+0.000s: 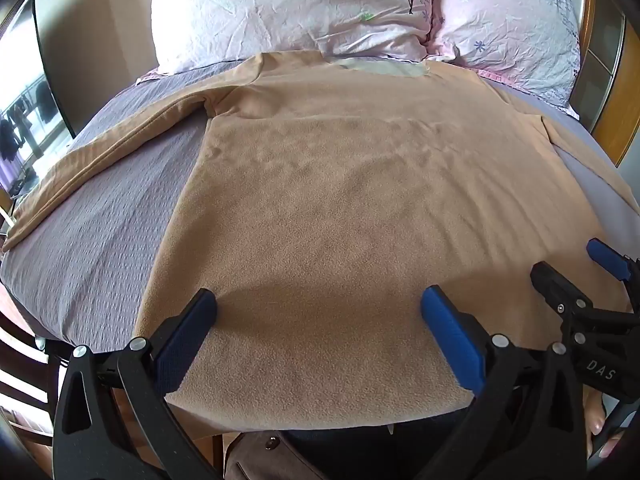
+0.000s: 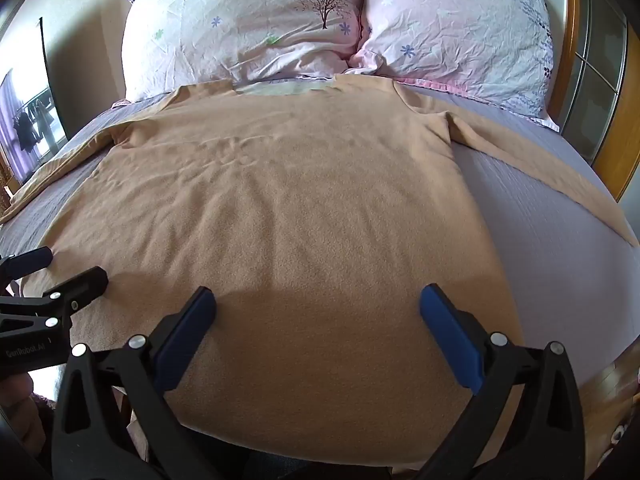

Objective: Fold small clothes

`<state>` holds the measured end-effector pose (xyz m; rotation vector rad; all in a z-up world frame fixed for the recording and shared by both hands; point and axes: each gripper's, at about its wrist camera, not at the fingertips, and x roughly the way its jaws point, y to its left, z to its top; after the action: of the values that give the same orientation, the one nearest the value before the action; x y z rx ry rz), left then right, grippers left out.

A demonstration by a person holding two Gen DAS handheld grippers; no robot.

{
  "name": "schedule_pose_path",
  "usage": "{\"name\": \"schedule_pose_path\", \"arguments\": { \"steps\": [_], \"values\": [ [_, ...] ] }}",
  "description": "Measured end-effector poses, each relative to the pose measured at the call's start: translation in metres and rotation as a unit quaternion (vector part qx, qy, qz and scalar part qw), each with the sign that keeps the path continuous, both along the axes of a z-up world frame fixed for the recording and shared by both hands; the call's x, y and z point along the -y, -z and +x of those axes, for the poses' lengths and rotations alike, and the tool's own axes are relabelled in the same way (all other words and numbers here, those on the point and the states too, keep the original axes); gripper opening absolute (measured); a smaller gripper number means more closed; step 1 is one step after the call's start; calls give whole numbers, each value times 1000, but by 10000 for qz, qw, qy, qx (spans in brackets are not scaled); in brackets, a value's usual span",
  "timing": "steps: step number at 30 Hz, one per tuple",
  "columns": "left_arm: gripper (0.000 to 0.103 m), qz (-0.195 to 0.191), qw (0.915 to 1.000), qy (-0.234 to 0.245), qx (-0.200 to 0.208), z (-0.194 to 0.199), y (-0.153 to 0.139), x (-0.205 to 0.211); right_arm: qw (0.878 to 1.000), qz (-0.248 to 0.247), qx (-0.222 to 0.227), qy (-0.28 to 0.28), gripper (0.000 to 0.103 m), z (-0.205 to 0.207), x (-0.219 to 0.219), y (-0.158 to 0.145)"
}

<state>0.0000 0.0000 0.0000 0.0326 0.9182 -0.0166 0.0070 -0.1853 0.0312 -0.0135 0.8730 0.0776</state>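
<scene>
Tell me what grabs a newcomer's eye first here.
A tan fleece long-sleeved top lies flat across the grey quilted bedspread, sleeves spread out sideways. Two pink floral pillows sit beyond its collar. Both grippers, left and right, hover over its hem, jaws open.

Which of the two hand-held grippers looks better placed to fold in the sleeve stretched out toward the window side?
Probably the left hand-held gripper. It hangs open over the hem of the tan shirt nearer that left sleeve; the right hand-held gripper, also open, sits across the shirt's body.

tan shirt (image 2: 288, 216) flat on bed (image 2: 540, 240); right gripper (image 2: 318, 308) fingers spread above hem.
</scene>
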Motion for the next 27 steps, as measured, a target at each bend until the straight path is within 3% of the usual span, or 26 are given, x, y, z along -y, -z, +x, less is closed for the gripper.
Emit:
{"name": "schedule_pose_path", "arguments": {
  "steps": [27],
  "values": [
    [102, 5, 10000, 1, 5, 0, 0, 0, 10000, 0, 4, 1, 101, -1, 1, 0]
  ]
}}
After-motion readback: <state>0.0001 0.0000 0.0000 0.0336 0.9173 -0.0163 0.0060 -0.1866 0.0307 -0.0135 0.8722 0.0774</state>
